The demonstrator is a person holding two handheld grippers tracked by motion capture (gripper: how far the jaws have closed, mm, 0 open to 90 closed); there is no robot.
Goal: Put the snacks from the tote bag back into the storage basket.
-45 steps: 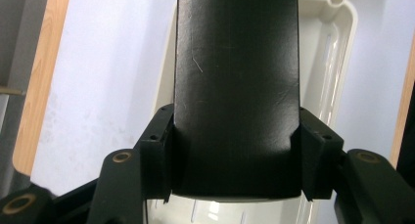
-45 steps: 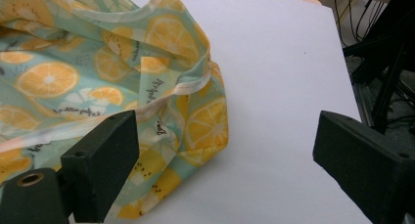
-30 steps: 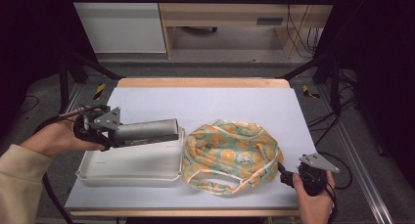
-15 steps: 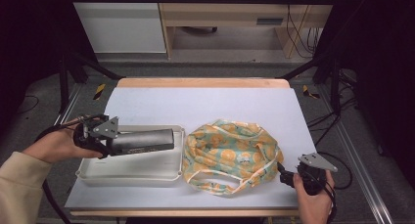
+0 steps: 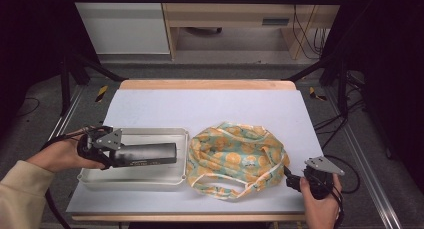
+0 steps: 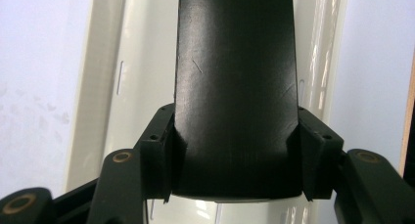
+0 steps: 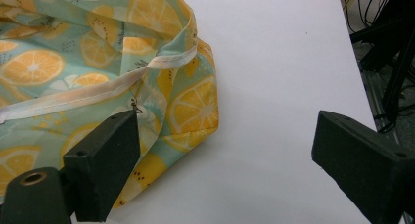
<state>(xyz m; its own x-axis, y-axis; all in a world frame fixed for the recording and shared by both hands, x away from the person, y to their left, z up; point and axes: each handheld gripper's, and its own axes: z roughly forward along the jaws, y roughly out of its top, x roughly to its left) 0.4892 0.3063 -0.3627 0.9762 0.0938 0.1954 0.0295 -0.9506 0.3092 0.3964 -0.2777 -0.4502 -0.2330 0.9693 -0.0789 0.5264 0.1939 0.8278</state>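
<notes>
Lower now, my left tool (image 5: pixel 167 153) squeezes the black bar (image 5: pixel 145 153) tight and holds it flat over the white tray (image 5: pixel 100 176). My right tool (image 7: pixel 222 168) gapes wide, holding nothing, beside the orange-print bag (image 5: pixel 235 156) on the surface (image 5: pixel 210 106).

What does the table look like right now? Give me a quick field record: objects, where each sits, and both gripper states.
surface: white table top
tray: white rectangular tray, left half of the table
left gripper: shut on a black cylinder, held lengthwise over the tray
cylinder contact with tray: cannot tell
bag: lemon-print fabric bag with white straps, crumpled, right of the tray
right gripper: open, at the bag's near right corner, one jaw beside the fabric, nothing held
</notes>
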